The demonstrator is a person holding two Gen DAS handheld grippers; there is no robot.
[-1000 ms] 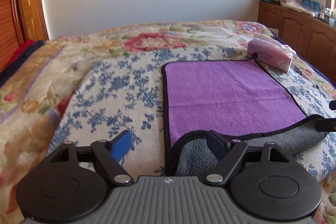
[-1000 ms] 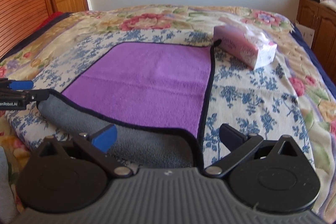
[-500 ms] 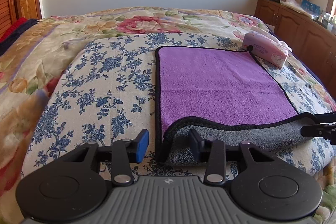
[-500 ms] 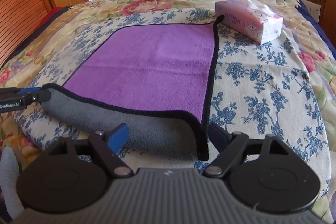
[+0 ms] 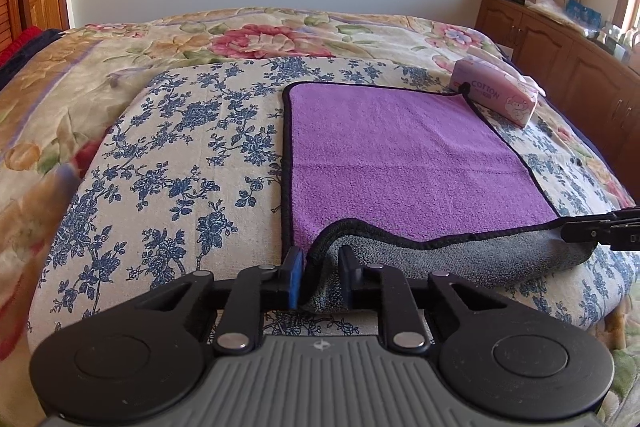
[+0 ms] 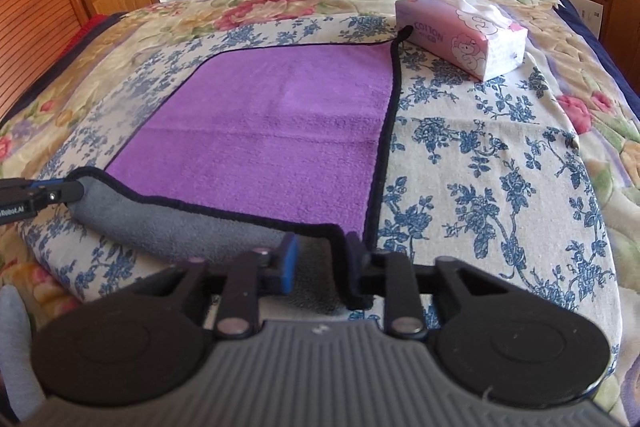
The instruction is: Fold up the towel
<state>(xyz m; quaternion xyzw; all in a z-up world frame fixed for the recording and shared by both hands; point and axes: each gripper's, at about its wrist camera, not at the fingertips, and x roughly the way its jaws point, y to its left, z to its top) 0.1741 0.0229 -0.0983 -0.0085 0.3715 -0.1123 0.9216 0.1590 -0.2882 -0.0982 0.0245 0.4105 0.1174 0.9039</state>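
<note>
Over the last second both jaws have narrowed from wide apart onto the towel's (image 5: 408,163) near corners: the left hand-held gripper (image 5: 319,279) clamps the 7 o'clock corner, the right hand-held gripper (image 6: 320,263) the 5 o'clock one. The fold can likely start. The towel is plush purple, grey underneath, black-edged, flat on the flowered bed (image 5: 168,163); a tissue box (image 6: 460,35) sits at 1 o'clock.

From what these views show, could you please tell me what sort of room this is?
Most likely a home bedroom: a bed with a floral quilt, a wooden cabinet along the wall, and a tissue pack beside the purple towel.
</note>
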